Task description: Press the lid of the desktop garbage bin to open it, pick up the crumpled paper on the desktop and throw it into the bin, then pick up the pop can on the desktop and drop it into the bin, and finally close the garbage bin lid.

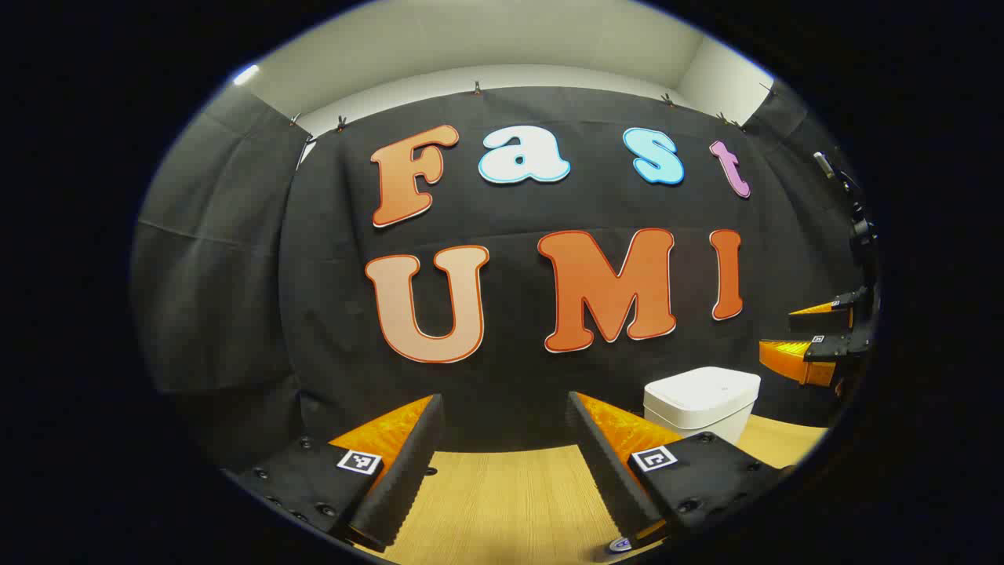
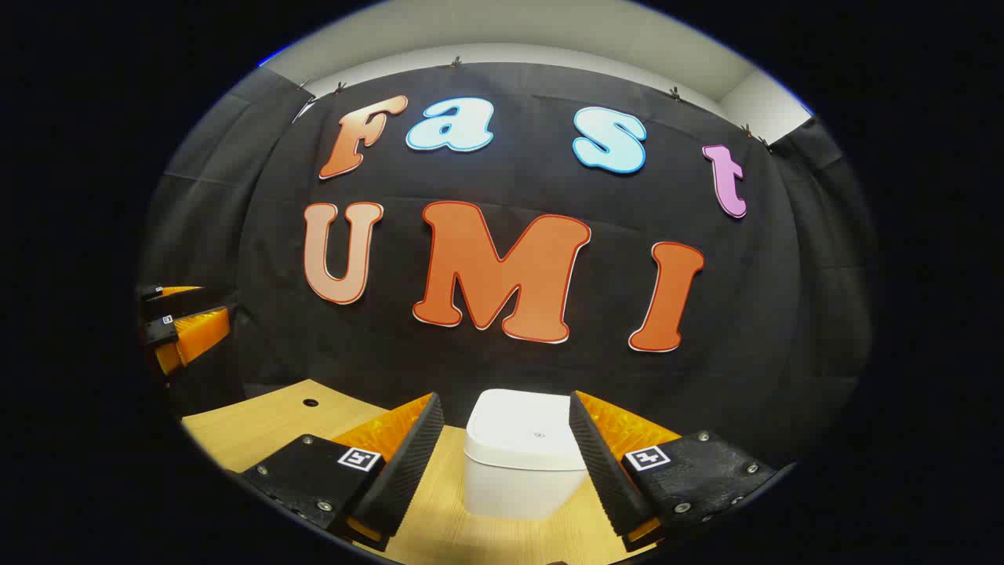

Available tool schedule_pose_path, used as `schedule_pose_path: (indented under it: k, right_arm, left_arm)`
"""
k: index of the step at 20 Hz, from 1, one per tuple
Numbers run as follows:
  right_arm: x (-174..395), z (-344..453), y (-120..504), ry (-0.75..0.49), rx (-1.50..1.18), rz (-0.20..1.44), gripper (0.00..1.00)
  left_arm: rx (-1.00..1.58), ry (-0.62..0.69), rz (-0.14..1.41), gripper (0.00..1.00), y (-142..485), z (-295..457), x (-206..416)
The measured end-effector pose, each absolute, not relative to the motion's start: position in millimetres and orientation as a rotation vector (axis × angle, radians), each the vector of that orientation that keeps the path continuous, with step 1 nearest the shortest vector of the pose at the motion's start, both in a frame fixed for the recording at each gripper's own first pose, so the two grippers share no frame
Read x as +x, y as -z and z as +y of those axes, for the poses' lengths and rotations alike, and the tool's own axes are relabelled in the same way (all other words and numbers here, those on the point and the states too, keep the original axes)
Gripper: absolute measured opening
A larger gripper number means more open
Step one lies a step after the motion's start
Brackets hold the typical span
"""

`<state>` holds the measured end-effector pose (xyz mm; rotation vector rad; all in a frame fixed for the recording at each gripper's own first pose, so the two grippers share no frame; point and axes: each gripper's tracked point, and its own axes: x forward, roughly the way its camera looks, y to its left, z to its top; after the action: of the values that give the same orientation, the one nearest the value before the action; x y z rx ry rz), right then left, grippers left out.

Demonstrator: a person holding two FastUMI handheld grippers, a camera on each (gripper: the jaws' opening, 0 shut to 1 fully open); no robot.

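Observation:
A white desktop garbage bin [image 2: 524,455] with its lid down stands on the wooden table, straight ahead of my right gripper [image 2: 506,428]. That gripper is open and held off the bin, nothing between its fingers. In the left gripper view the same bin [image 1: 700,402] sits at the right, beyond the right finger. My left gripper [image 1: 506,428] is open over bare table and holds nothing. The right gripper [image 1: 816,337] appears at the far right edge of the left gripper view, above the bin. The left gripper [image 2: 184,326] appears at the far left of the right gripper view.
The wooden table [image 2: 267,416] runs back to the black cloth wall and has a small round hole [image 2: 311,402] at its left. A dark stand with fittings [image 1: 851,212] rises at the right edge of the left gripper view.

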<state>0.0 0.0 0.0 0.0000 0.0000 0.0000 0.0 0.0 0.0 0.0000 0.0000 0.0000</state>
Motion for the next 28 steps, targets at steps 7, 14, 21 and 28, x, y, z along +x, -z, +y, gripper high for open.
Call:
schedule_pose_path:
  k: [7, 14, 21, 28]
  right_arm:
    - [8, -16, 5, 0.025, 0.008, 0.009, 0.97]
    - [16, -26, 5, 0.033, 0.007, 0.009, 0.95]
    - [32, -34, 5, 0.026, 0.008, 0.010, 0.91]
    - [61, -45, 21, 0.035, 0.042, 0.068, 0.60]
  left_arm:
    - [0.011, 0.006, 0.006, 0.98, 3, -11, 3]
    - [0.019, -0.003, 0.012, 1.00, 5, -14, 3]
    - [0.033, -0.024, 0.024, 1.00, 9, -13, 4]
    - [0.048, -0.075, 0.048, 1.00, 16, -6, 2]
